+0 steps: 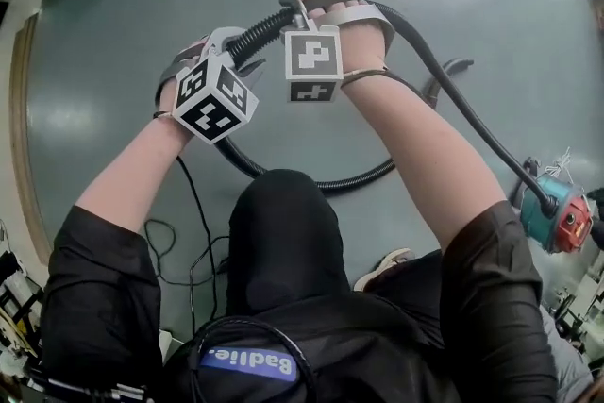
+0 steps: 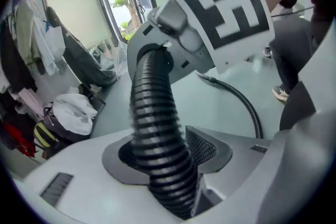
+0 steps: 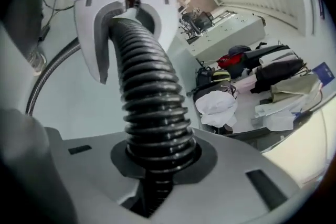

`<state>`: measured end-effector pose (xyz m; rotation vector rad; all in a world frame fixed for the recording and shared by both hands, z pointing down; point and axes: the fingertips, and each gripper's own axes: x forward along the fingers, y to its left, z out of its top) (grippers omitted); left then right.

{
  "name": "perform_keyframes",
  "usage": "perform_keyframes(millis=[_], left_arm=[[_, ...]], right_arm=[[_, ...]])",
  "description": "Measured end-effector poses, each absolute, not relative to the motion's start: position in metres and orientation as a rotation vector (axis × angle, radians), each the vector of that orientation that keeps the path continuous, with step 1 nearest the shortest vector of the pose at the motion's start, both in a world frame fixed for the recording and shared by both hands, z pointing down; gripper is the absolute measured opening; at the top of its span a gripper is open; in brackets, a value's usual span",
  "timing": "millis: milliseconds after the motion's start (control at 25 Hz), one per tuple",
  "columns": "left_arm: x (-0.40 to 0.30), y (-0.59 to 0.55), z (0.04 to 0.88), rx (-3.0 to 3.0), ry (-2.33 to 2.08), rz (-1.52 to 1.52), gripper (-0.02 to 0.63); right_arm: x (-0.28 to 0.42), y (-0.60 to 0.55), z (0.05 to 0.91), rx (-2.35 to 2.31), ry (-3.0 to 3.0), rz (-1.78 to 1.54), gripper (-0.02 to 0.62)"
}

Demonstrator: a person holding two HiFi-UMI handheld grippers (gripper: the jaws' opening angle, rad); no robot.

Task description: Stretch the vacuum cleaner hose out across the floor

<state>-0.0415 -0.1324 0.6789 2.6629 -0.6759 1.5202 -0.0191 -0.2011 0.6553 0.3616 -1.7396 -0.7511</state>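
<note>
Gripper jaws meet on the hose: our right gripper (image 1: pixel 300 3) is clenched on the black ribbed hose (image 1: pixel 455 101), whose ribs sit tight in the notch between its jaws in the right gripper view (image 3: pixel 152 113). Just beside it, our left gripper (image 1: pixel 242 52) has the same hose (image 2: pixel 157 128) running between its jaws, but slackly, with a sliver of room showing at one pad, so we read it as released rather than gripping. Both are held up in front of us, close together, with a short run of hose bridging them.

From our right gripper the hose arcs away and down to a teal and red machine (image 1: pixel 559 214) at the right edge of the head view. From our left gripper it drops and curls back under our arms in a loop on the grey floor (image 1: pixel 104 5). It lies well short of straight.

A thin black cable (image 1: pixel 192 203) trails on the floor below our left arm. A shoe (image 1: pixel 382 267) shows near our right elbow.
</note>
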Motion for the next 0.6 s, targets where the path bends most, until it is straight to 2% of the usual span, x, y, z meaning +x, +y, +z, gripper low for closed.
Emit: perform_keyframes(millis=[120,200,240,360,520,600], left_arm=[[-0.087,-0.156,0.674,2.614,-0.895,1.435,0.268],[-0.108,-0.161,0.684,2.524,-1.05,1.335,0.342],[-0.112,-0.157,0.697,2.468,-1.101,1.312,0.353],[-0.114,-0.155,0.748,2.304,-1.206,1.264,0.353],[-0.124,-0.174,0.768,2.149,-1.354,1.1,0.353],[-0.141,-0.181,0.773,2.061,-1.409,1.107,0.255]], right_arm=[[-0.019,-0.24,0.614,0.473,-1.727,-0.659,0.066],[0.003,-0.263,0.594,0.552,-1.733,-0.597,0.066],[0.021,-0.272,0.591,0.599,-1.739,-0.551,0.066],[0.072,-0.31,0.581,0.747,-1.817,-0.343,0.066],[0.075,-0.331,0.582,0.75,-1.932,-0.138,0.066],[0.065,-0.337,0.587,0.706,-1.954,-0.181,0.066]])
